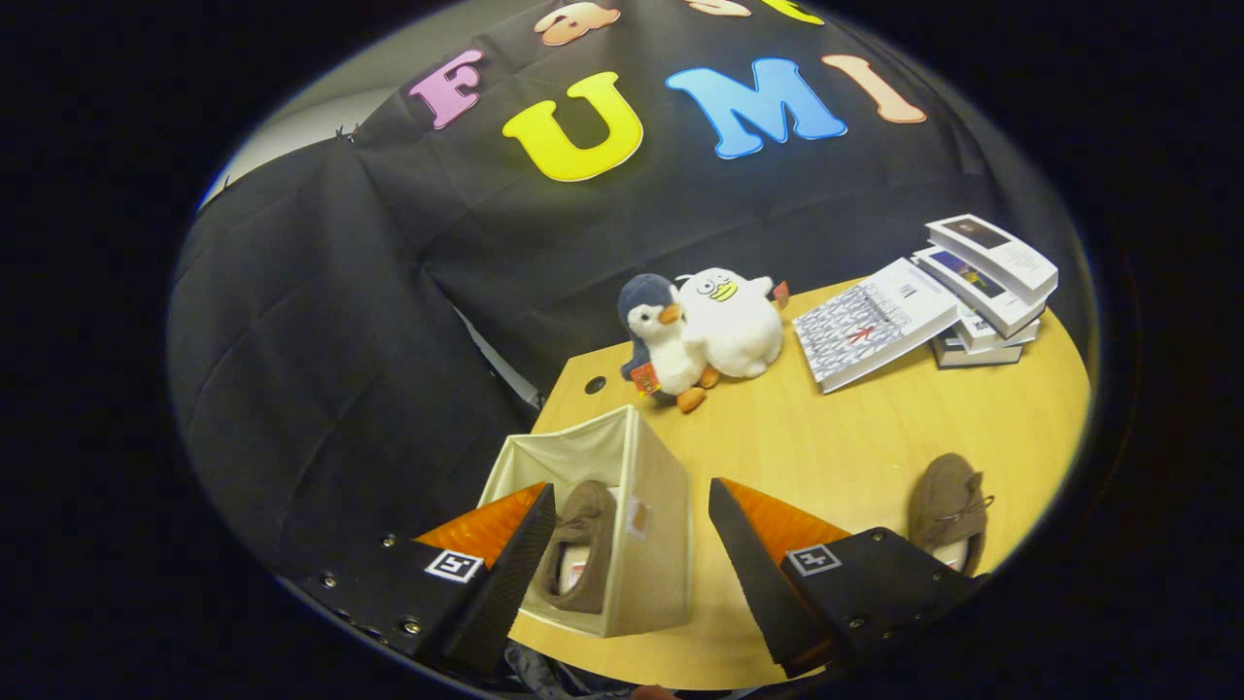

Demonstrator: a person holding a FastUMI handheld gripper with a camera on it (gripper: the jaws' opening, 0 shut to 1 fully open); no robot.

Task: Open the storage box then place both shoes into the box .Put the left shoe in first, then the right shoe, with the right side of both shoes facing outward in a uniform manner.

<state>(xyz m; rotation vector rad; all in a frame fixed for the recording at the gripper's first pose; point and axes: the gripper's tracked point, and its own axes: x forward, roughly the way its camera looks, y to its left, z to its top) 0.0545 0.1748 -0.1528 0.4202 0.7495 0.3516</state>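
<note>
Jaws wide apart, gripper [622,554] empty, above open storage box [653,486]. One brown shoe [581,554] inside box, between fingers. Second shoe [949,507] on table [855,437], beyond right finger, well apart from box.

beige storage box [649,506], brown shoes [583,544], yellow wooden table [875,437], orange-black gripper [632,574] fingers

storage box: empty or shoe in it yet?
One brown shoe sits inside the open storage box. The second shoe lies on the table. Gripper open, empty.
</note>
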